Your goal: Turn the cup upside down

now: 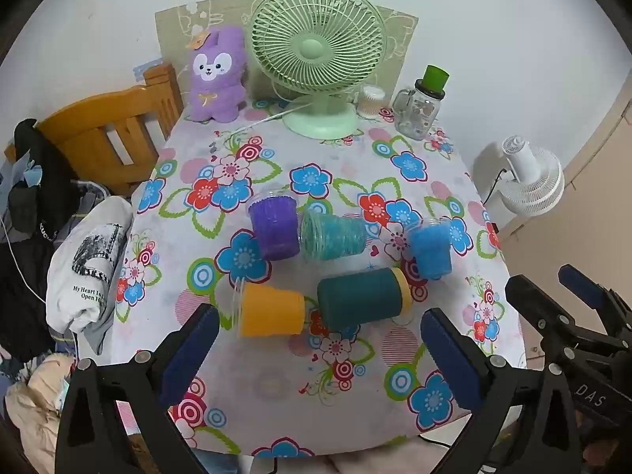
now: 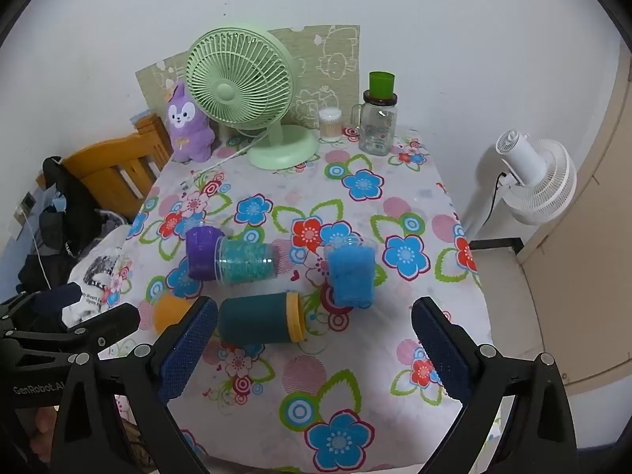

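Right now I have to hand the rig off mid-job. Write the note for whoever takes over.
Left gripper: open, empty, hovering over the near table edge.
Right gripper: open, empty, beside it.
Cups on the floral table: purple cup and blue cup stand upright, mouths up. Teal beaded cup lies on its side against the purple one. Orange cup and dark green cup with a yellow rim lie on their sides nearest the grippers.
Done: no cup stands upside down.
Left: which cup is meant I cannot tell; grip it and set it mouth down.
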### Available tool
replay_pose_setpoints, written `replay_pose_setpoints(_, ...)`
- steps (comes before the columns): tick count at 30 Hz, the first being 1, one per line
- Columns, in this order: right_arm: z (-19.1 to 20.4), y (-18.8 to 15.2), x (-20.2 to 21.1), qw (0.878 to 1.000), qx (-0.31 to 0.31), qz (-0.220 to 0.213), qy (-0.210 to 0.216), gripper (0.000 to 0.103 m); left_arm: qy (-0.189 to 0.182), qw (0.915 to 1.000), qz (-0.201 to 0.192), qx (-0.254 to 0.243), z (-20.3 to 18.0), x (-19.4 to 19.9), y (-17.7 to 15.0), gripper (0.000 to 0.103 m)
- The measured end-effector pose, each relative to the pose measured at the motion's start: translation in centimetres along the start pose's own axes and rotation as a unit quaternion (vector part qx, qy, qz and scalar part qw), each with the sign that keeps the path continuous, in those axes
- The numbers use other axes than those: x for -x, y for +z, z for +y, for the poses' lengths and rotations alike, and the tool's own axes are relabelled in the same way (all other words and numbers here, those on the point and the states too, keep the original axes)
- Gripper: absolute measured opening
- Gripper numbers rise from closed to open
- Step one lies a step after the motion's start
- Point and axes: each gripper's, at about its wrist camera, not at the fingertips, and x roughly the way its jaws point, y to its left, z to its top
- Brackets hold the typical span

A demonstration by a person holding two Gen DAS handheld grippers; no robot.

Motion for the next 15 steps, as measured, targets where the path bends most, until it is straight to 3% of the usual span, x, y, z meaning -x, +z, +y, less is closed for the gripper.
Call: replay_pose_setpoints(15,0.7,-0.4,1.1,1.0,-0.005,-0.007,-0.013,0.1,0.007,0.9995,-0.015,-0.026,-0.1,1.0,-0.2,0.103)
